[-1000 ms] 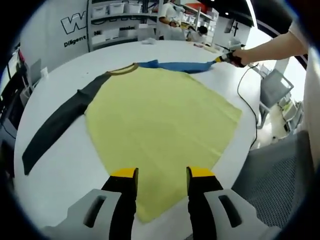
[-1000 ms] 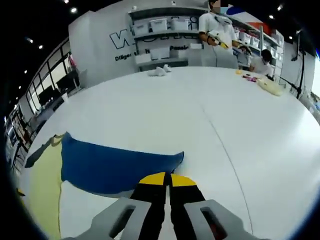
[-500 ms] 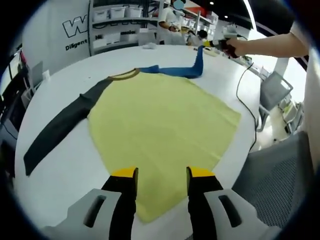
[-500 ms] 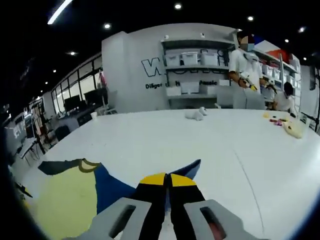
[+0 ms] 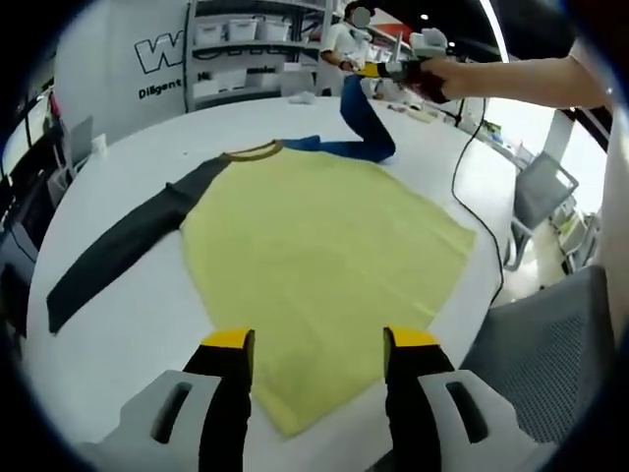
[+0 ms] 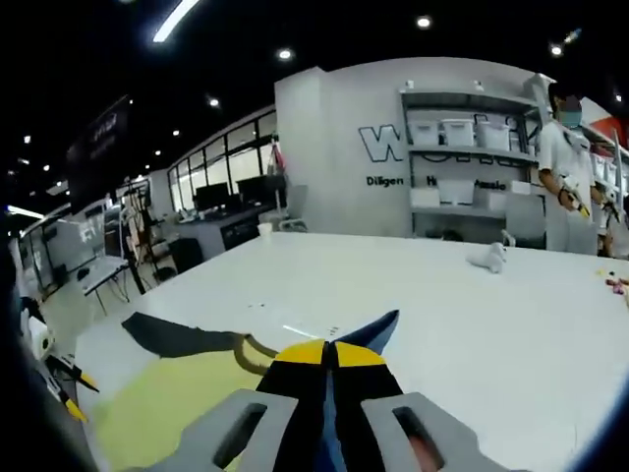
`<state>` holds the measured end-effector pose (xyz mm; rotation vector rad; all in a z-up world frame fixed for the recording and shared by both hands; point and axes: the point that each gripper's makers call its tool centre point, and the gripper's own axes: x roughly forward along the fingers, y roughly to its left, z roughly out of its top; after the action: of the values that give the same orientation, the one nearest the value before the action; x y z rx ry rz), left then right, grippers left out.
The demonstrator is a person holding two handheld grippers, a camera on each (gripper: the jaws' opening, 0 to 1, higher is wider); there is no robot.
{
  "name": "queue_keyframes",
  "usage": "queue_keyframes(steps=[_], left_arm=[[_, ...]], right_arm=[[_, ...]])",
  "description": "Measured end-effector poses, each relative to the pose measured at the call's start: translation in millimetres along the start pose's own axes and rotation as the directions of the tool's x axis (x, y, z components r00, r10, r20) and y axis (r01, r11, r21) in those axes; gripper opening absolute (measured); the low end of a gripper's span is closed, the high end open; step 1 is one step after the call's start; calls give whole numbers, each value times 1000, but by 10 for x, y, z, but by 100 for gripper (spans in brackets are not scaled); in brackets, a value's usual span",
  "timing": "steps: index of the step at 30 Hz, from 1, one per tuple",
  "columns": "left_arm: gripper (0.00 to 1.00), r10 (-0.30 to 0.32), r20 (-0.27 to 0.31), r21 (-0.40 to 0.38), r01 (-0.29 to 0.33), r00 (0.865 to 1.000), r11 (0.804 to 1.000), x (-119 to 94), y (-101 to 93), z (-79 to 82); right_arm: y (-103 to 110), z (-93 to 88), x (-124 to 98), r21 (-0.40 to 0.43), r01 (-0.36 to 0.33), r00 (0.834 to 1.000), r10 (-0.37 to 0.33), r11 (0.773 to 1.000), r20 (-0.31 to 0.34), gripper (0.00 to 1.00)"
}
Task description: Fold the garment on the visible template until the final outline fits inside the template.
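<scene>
My left gripper is parted, jaws wide and holding nothing, poised just over the near hem of the shirt, which lies spread flat on the white table. The yellow body of it fans out ahead of me, collar at the far end, and the dark sleeve runs out flat across the tabletop to one side. On the far side, my right gripper is up in the air off the table, my hand wrapped round it, and the blue sleeve climbs from the shoulder up to its tip, lifted clear of the surface. From the right gripper view, that gripper is clamped tight, yellow-tipped jaws pressed together on the blue sleeve, a point of blue cloth poking out beyond them. Below and to the side I catch the yellow body, the collar curve and the dark sleeve lying on the table. A cable trails across the table edge near a grey mesh chair. Shelves with bins stand along the back wall, and a person in white stands beside them.
</scene>
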<state>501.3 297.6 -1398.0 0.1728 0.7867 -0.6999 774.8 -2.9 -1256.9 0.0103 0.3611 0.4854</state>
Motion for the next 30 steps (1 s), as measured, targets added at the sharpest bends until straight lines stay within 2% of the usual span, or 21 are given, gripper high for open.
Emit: queue_keyframes(steps=[6,9,11,15,20,25,30], left_arm=[[71,6,16,-3,-6,1000,1000,-5,23,-14],[72,9,21,-3,-9,1000,1000,-23,35,-32],[73,15,24,-6,-14,1000,1000,-46,56,-50],[76,30,20,-10,-30,999,999,-85,111,-103],[80,46,20,-19,-45,999,999,-125,174,-126],[82,59,23,-23,-58,998,998,-141,220,-107],[81,66,21,-29,-66,998,997,-161,254,-117]], right_arm=[[397,30,178,-53,-74,997,73,996,-18,0],[601,18,289,-76,-110,994,108,991,-31,0],[650,13,376,-82,-125,992,122,989,-36,0],[944,-44,530,-94,-160,987,156,983,-48,0],[1347,-249,758,-116,-205,977,196,972,-86,0],[1663,-471,922,-105,-240,966,227,965,-123,0],[1869,-656,1048,-109,-262,957,243,959,-161,0]])
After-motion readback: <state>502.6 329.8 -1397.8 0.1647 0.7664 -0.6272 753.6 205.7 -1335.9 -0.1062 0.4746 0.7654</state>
